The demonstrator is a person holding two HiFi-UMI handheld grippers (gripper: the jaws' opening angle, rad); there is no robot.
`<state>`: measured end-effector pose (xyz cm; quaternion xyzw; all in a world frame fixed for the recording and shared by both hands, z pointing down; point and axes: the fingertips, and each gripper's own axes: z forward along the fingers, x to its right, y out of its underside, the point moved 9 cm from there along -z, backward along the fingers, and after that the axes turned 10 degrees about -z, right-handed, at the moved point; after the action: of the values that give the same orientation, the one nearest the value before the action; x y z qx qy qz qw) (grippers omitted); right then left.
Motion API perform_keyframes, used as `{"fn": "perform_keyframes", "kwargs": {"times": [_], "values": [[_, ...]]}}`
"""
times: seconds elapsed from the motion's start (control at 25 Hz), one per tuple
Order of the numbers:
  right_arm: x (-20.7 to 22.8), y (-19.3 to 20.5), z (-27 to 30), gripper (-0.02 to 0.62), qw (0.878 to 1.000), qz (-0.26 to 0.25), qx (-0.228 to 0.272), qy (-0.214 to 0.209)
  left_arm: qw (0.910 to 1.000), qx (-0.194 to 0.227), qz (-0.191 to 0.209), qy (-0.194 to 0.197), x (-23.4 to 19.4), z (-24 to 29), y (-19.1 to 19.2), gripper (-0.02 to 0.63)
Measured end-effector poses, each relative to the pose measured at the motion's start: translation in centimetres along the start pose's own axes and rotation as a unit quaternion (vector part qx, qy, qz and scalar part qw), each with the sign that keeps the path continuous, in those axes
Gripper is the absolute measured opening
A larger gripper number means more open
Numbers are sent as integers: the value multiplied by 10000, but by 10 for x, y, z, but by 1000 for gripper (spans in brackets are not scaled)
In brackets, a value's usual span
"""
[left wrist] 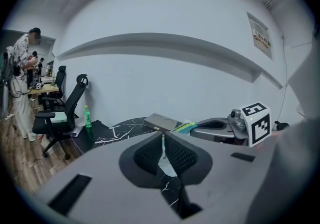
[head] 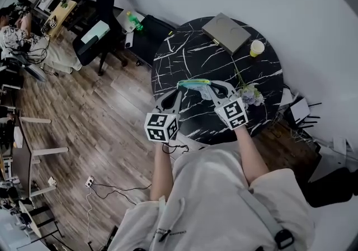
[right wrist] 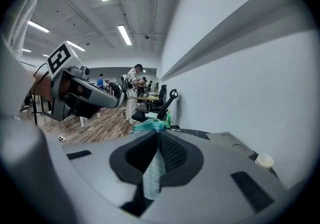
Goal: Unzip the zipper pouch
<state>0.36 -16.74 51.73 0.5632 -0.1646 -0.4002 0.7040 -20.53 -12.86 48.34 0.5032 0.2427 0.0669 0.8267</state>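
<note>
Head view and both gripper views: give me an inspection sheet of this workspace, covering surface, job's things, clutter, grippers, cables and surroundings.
Surface: round black marble table with white veins.
Job's things: green zipper pouch, held above the table between both grippers.
Clutter: grey box, yellow cup and bunch of flowers on the table's far and right side.
Grippers: left gripper shut on a thin strip at the pouch's end; right gripper shut on the pouch's fabric.
Cables: black cable and power strip on the wood floor.
Surroundings: office chair, green bottle, people at far desks.
</note>
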Motion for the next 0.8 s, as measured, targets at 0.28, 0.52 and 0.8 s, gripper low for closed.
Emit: {"fn": "perform_keyframes", "kwargs": {"times": [0.28,0.52,0.8], "values": [[3,0,3,23,9998,217,6,26,9996,197,-204,-41,-2,-2,1,28],[4,1,5,23,9995,315,-50,26,9996,167,-210,-43,2,1,5,28],[1,-1,3,23,9996,274,-12,-66,9997,158,-170,-101,5,2,9,26]]}}
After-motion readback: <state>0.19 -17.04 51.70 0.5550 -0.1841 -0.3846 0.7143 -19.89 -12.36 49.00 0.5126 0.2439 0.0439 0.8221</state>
